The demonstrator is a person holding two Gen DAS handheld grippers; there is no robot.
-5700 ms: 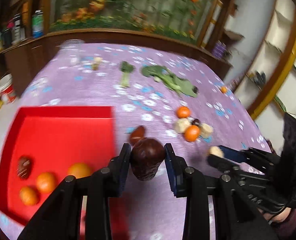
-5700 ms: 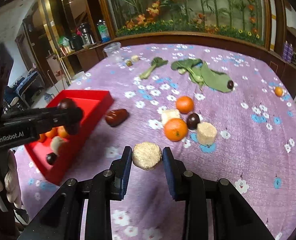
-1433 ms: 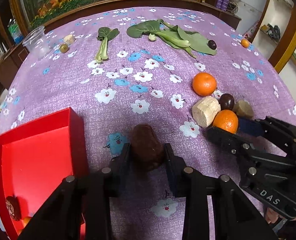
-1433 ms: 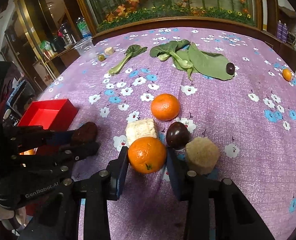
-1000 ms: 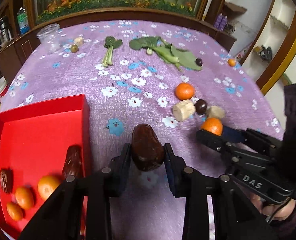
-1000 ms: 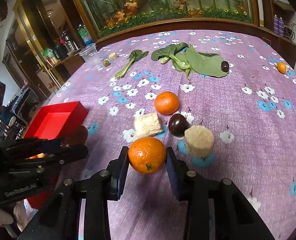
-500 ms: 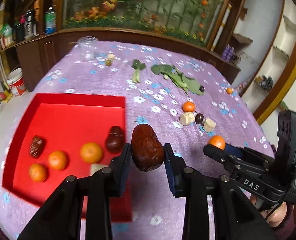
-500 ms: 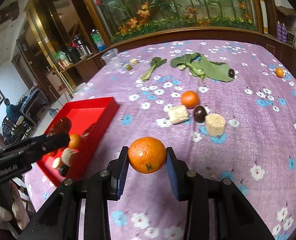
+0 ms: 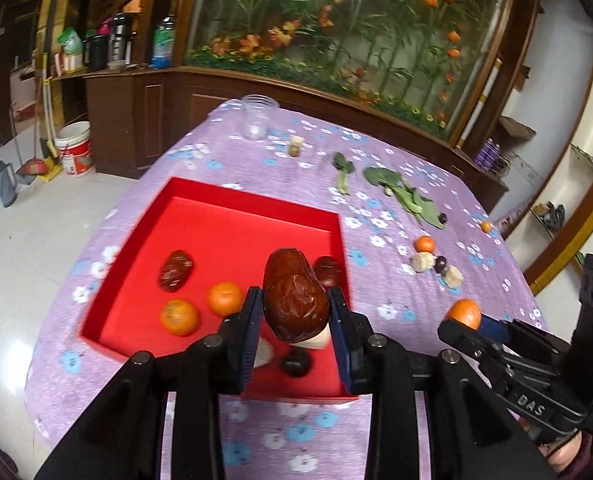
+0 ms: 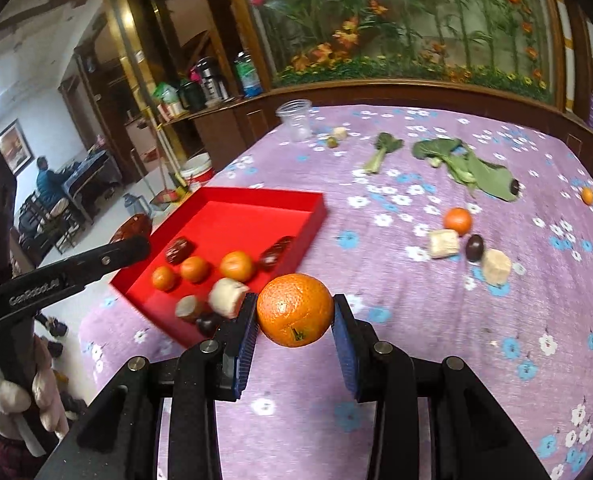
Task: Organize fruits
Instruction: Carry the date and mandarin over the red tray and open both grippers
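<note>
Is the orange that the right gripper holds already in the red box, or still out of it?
Out. The orange sits clamped in the right gripper, above the purple cloth beside the red box.

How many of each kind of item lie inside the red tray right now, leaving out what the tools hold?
oranges: 3
dates: 2
pale chunks: 2
dark round fruit: 1
Total in the red tray: 8
</note>
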